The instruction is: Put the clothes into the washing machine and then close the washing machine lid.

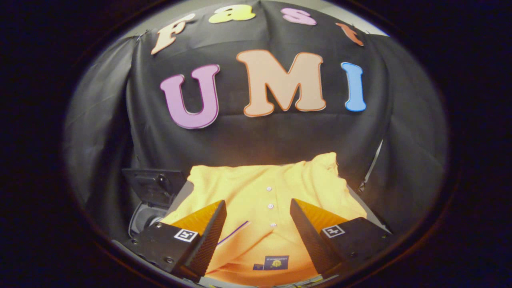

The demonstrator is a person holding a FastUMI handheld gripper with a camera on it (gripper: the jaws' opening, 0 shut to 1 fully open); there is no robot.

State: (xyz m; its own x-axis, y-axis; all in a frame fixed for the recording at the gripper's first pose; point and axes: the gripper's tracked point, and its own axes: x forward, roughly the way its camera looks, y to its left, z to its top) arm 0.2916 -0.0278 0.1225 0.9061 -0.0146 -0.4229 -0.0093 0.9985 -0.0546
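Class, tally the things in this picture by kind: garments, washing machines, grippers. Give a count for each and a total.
Garments: 1, the yellow shirt, lying between and beyond the open gripper fingers.
Washing machines: 1, the washing machine, lid raised.
Grippers: 1.
Total: 3.

Polo shirt (264, 192) plain yellow-orange, white buttons (271, 206), thin purple line by its placket, dark blue neck label (276, 262) with gold emblem. Washing machine lid (154, 184) left of shirt: dark grey/black.

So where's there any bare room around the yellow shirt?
A bare grey strip lies between the yellow shirt and the washing machine's raised lid. The shirt covers everything else. The open tongs straddle its collar.
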